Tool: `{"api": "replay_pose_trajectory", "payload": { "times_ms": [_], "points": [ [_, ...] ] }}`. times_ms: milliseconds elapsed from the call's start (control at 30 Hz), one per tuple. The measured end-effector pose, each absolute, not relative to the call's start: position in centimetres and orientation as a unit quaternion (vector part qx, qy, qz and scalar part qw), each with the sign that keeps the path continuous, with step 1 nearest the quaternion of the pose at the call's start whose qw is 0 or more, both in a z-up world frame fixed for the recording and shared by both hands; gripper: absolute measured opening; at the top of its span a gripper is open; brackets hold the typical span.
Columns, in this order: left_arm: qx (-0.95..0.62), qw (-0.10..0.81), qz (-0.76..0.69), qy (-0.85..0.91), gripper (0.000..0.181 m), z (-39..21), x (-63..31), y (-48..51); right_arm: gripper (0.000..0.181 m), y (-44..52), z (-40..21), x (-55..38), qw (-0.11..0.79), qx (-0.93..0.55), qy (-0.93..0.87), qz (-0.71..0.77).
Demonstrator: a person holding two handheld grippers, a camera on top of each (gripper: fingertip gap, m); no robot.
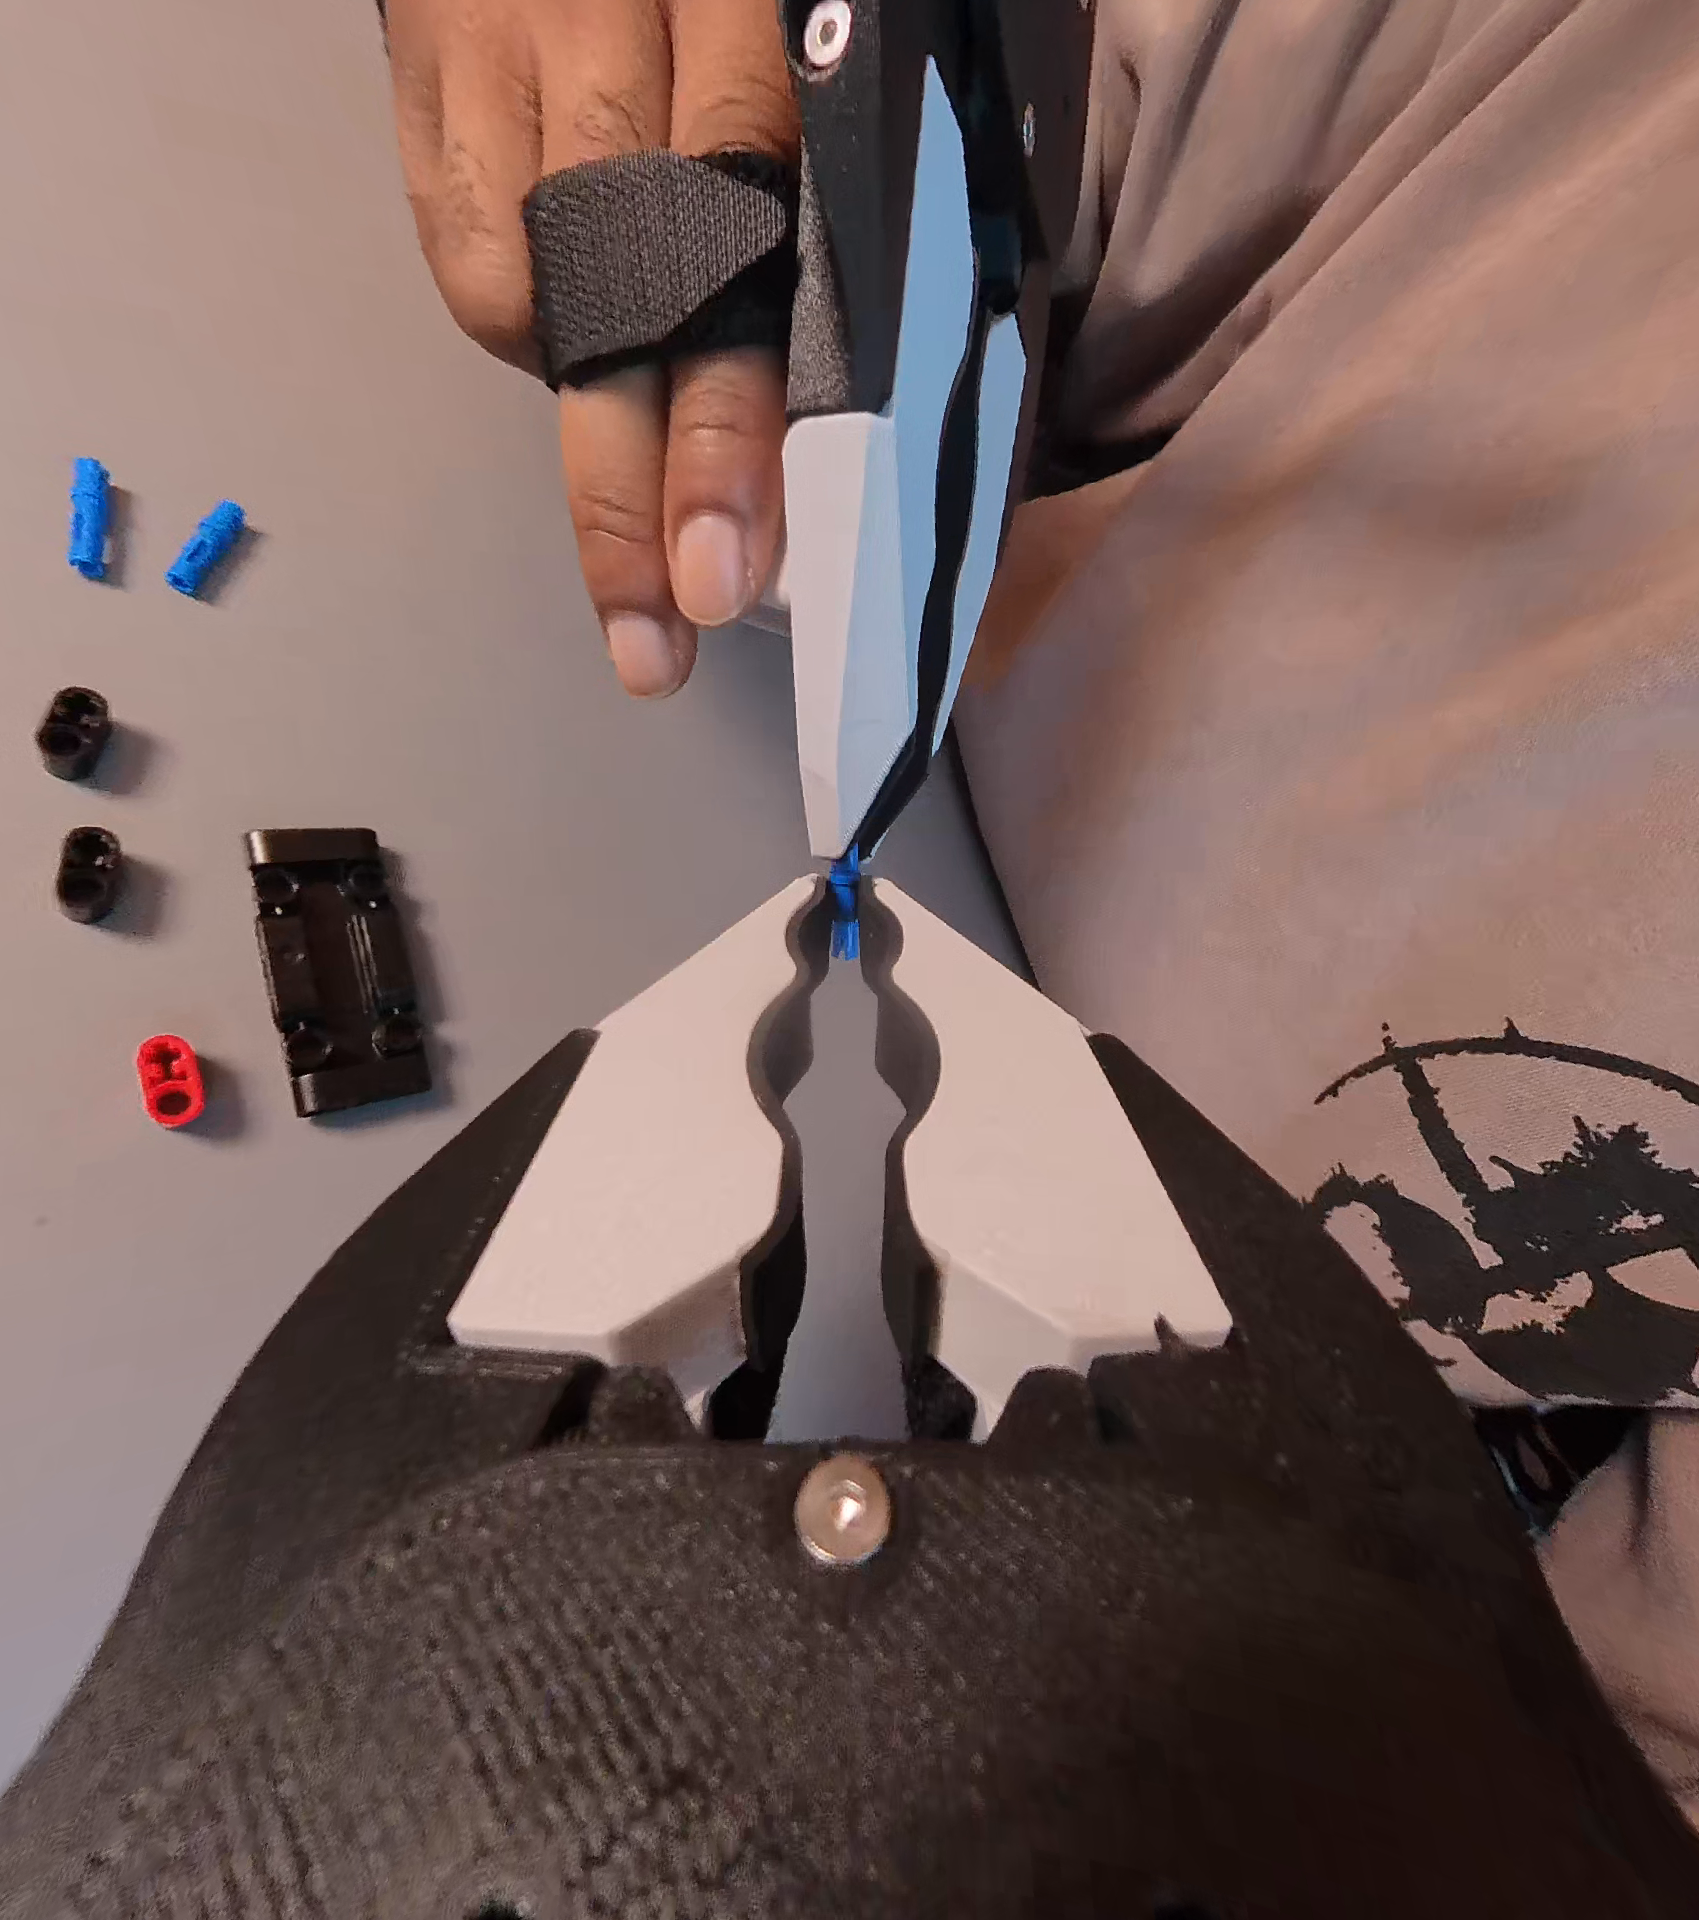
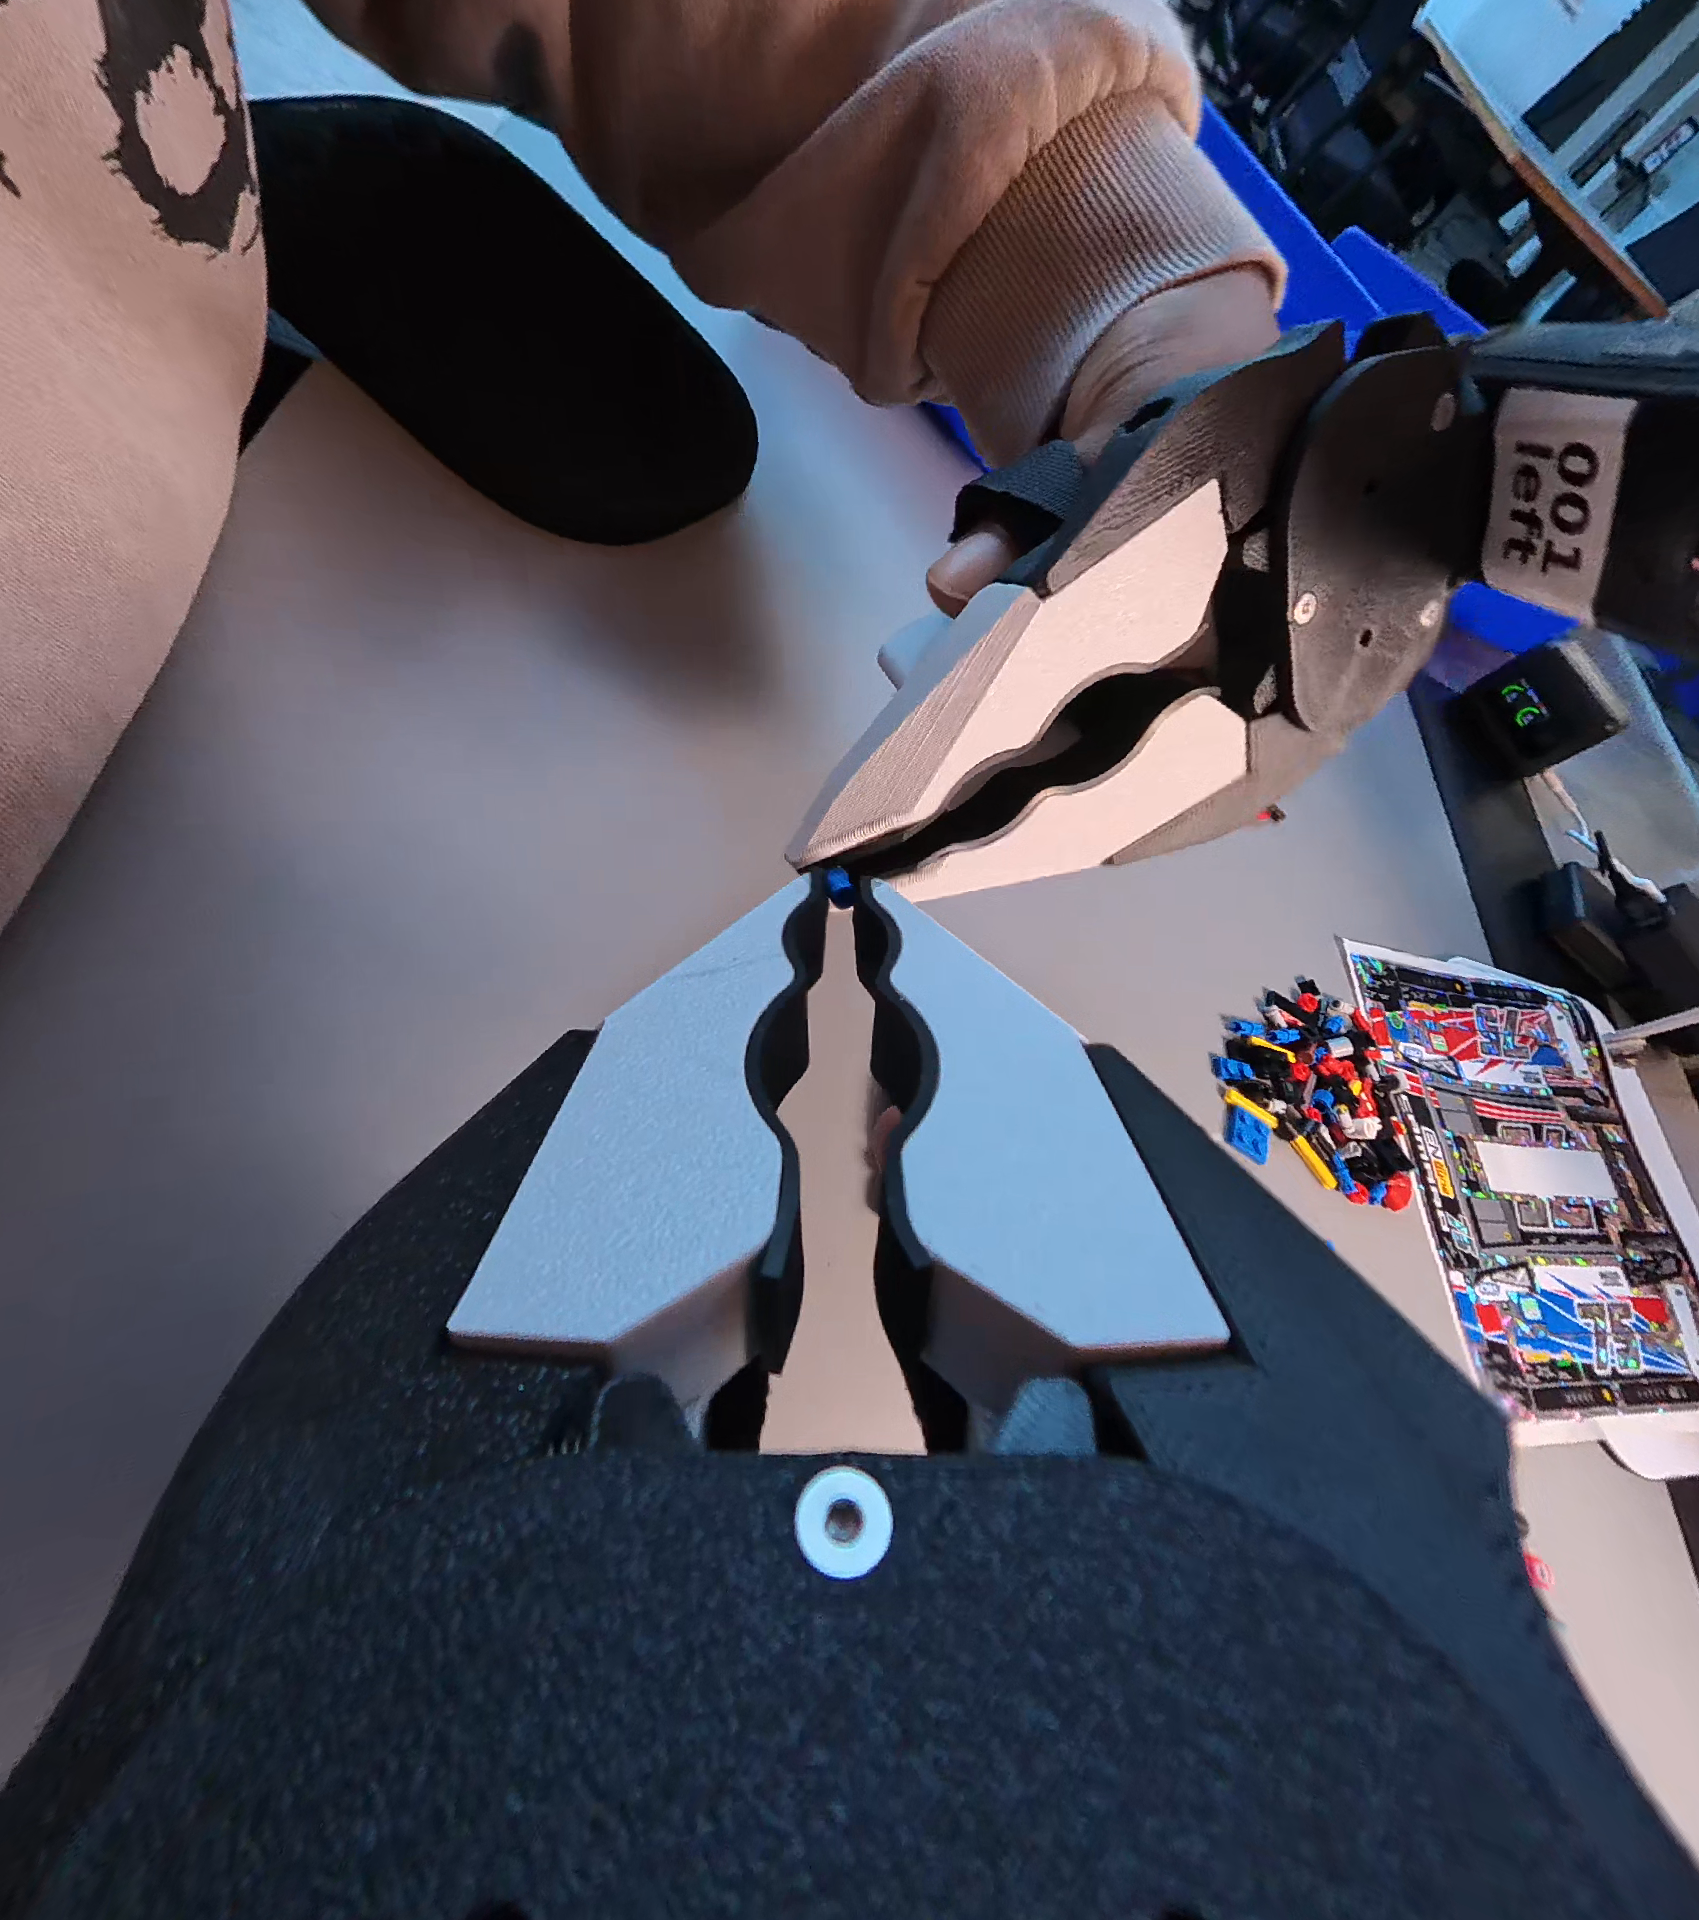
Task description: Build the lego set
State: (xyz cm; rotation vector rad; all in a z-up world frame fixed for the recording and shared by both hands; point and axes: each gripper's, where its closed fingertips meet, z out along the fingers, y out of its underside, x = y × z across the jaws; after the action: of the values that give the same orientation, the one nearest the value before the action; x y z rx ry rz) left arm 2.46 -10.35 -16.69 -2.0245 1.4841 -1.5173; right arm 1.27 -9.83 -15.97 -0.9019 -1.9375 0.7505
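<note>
A small blue pin (image 1: 843, 923) is held in the air between both grippers, over the grey table's near edge. My left gripper (image 1: 843, 896) is shut on its lower end. My right gripper (image 1: 851, 844) comes from above, tips pinched on the pin's upper end. In the right wrist view the pin (image 2: 838, 890) sits between my right gripper's tips (image 2: 837, 881), with the left gripper (image 2: 810, 860) meeting it from the upper right. On the table lie two more blue pins (image 1: 89, 516) (image 1: 206, 548), two black connectors (image 1: 74, 730) (image 1: 89, 873), a black plate piece (image 1: 338, 968) and a red connector (image 1: 170, 1078).
A pile of loose coloured pieces (image 2: 1312, 1101) lies beside a sticker sheet (image 2: 1541, 1184) at the table's right. A black rounded object (image 2: 512, 332) lies at the back. The person's body in a tan shirt (image 1: 1396, 727) is close behind the grippers.
</note>
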Motion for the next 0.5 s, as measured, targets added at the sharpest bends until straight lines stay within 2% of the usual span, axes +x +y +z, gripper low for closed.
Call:
{"api": "replay_pose_trajectory", "payload": {
  "times_ms": [33, 167, 300, 500],
  "points": [
    [-0.689, 0.124, -0.519, 0.491, 0.004, -16.3, 2.4, -9.8, 0.002, -9.5, -15.8, 1.4, 0.430, -0.368, -0.768, 0.302],
    [-0.719, 0.239, -0.480, 0.444, 0.019, -15.7, 0.8, -7.1, 0.001, -5.2, -16.7, 3.7, 0.443, -0.446, -0.732, 0.262],
    [-0.750, 0.346, -0.402, 0.395, 0.020, -16.2, -1.6, -5.1, 0.002, 0.3, -20.5, 7.4, 0.409, -0.571, -0.689, 0.178],
    [-0.778, 0.451, -0.304, 0.314, 0.020, -16.9, -5.4, -2.3, 0.002, 0.3, -22.9, 8.4, 0.355, -0.614, -0.685, 0.164]
  ]
}}
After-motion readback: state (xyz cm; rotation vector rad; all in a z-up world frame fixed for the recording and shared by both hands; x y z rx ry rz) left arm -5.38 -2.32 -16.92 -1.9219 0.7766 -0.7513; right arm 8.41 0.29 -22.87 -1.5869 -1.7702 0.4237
